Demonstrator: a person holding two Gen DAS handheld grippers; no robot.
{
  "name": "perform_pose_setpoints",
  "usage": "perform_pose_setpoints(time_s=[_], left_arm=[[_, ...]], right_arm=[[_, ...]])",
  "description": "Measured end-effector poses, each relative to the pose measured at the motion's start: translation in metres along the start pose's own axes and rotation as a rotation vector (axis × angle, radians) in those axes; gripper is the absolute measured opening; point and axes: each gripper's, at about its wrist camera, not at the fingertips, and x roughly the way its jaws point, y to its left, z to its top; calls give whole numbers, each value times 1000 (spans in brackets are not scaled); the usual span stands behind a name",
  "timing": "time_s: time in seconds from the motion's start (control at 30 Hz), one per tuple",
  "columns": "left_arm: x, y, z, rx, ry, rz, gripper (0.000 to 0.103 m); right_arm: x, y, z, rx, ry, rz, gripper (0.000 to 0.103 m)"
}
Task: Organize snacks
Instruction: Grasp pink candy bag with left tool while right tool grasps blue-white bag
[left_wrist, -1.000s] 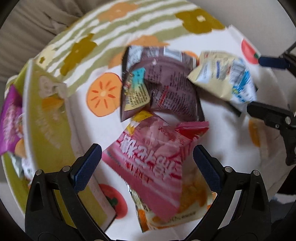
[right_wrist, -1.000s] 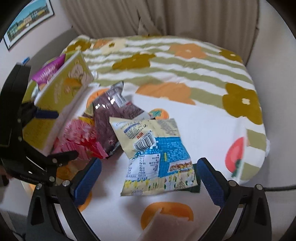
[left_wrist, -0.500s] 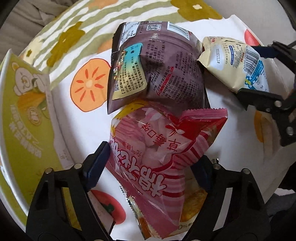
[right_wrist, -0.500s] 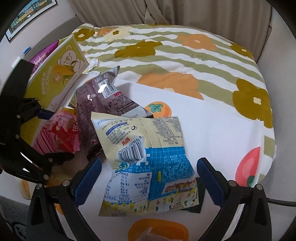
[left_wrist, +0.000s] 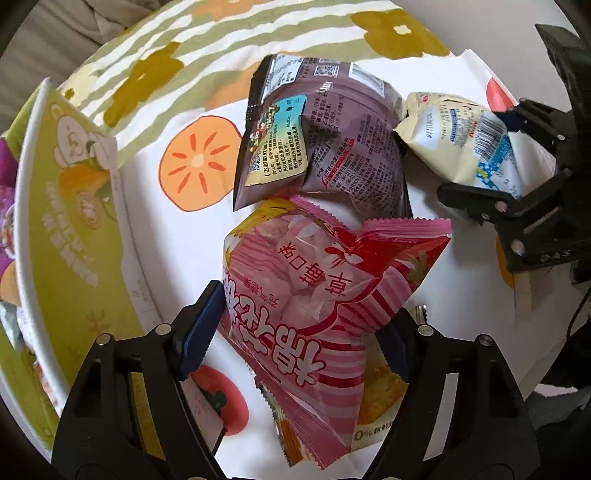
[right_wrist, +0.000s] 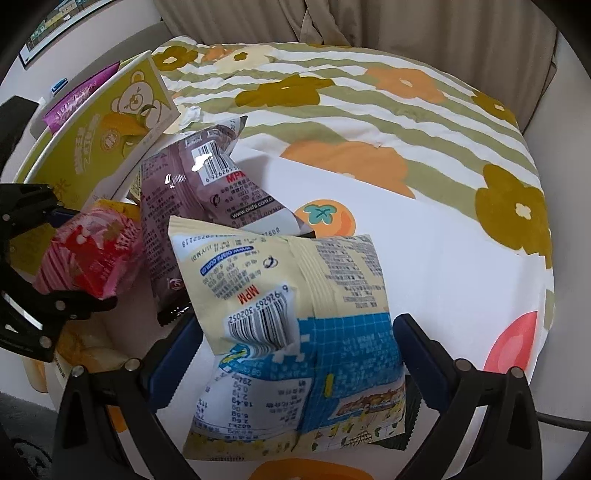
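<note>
Green-yellow box (left_wrist: 62, 236) at bed's left edge, purple packet (right_wrist: 79, 99) inside. Left gripper (left_wrist: 295, 332) closing, pinching crumpled pink snack bag (left_wrist: 325, 295); right gripper (right_wrist: 295, 354) closing around cream-blue bag (right_wrist: 291, 314) mid-bed, not yet squeezing.

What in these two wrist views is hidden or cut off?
- Yellow snack bag, left wrist view: mostly covered by the pink bag.
- Green box contents: hidden by its wall, both views.
- Dark packet, right wrist view: under the cream bag.
</note>
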Motion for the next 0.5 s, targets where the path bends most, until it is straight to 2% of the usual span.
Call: perform_pose_setpoints(time_s=[0.27, 0.5], left_arm=[[-19, 0, -12, -34, -42, 15, 74], [-50, -10, -24, -49, -119, 34, 74]], right_arm=[[-15, 4, -9, 1, -27, -24, 62], [-54, 7, -16, 56, -103, -34, 61]])
